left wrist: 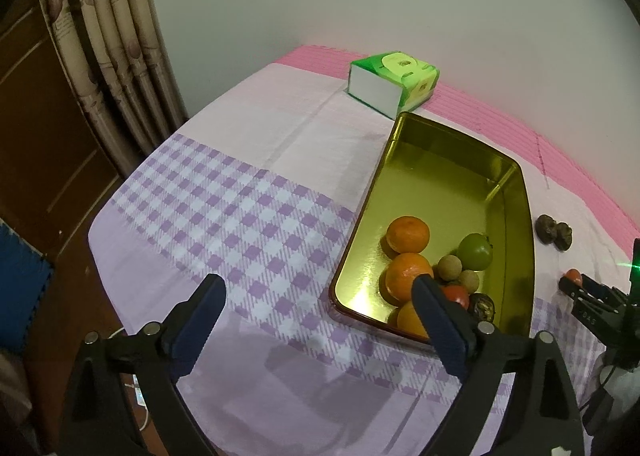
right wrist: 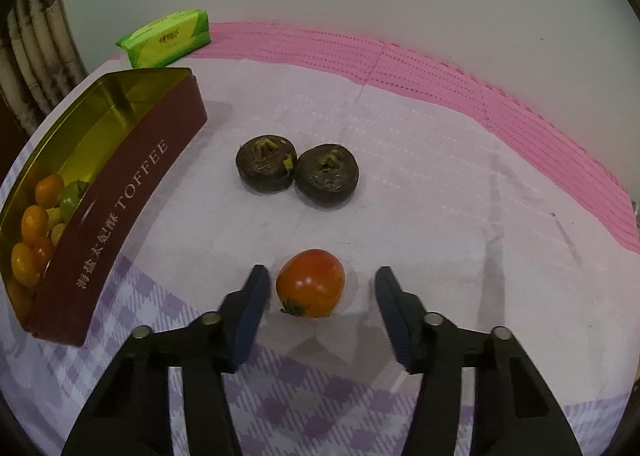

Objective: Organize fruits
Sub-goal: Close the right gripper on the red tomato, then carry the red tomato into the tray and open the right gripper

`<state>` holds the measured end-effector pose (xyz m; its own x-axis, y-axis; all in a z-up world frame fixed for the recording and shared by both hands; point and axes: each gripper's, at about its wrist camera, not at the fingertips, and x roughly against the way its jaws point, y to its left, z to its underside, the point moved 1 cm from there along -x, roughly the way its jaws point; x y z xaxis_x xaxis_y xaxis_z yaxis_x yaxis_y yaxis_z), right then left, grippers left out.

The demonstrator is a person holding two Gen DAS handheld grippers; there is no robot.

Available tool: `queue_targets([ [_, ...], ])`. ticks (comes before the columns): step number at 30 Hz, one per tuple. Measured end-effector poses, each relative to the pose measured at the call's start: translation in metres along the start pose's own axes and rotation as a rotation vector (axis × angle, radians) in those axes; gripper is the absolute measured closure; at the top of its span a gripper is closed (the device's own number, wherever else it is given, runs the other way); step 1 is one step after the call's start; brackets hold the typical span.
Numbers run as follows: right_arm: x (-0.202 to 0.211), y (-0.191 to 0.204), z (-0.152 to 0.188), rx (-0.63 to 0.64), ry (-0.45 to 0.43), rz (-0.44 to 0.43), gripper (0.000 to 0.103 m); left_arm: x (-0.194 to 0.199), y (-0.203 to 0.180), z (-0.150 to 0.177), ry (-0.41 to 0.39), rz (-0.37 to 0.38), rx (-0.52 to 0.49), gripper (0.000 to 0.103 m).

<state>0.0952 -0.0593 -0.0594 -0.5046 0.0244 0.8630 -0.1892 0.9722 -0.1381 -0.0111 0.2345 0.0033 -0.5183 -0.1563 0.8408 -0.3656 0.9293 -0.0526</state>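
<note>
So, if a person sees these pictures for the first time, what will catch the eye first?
Probably the orange-red fruit lying on the cloth between the open fingers of the right gripper, not yet gripped. Next, the gold-lined toffee tin to its left, already holding oranges and a green fruit at one end. Two dark brown fruits sit touching each other farther back on the cloth.
</note>
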Motion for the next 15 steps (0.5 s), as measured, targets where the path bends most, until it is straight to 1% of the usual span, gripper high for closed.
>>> queue_targets([
  [2,-0.002,0.001,0.0,0.0,0.008,-0.013,0.064,-0.001,0.001,0.0,0.005,-0.001,0.004,0.009],
  [4,-0.001,0.001,0.0,0.002,0.006,-0.009,0.068,-0.002,0.001,0.0,0.01,0.0,0.006,0.009],
  [9,0.0,0.002,0.0,0.004,0.005,-0.02,0.069,-0.004,0.002,0.0,0.019,-0.001,0.013,0.006],
  [15,0.017,0.013,-0.007,0.025,-0.036,-0.05,0.069,-0.006,0.007,0.001,0.032,-0.002,0.042,0.005],
])
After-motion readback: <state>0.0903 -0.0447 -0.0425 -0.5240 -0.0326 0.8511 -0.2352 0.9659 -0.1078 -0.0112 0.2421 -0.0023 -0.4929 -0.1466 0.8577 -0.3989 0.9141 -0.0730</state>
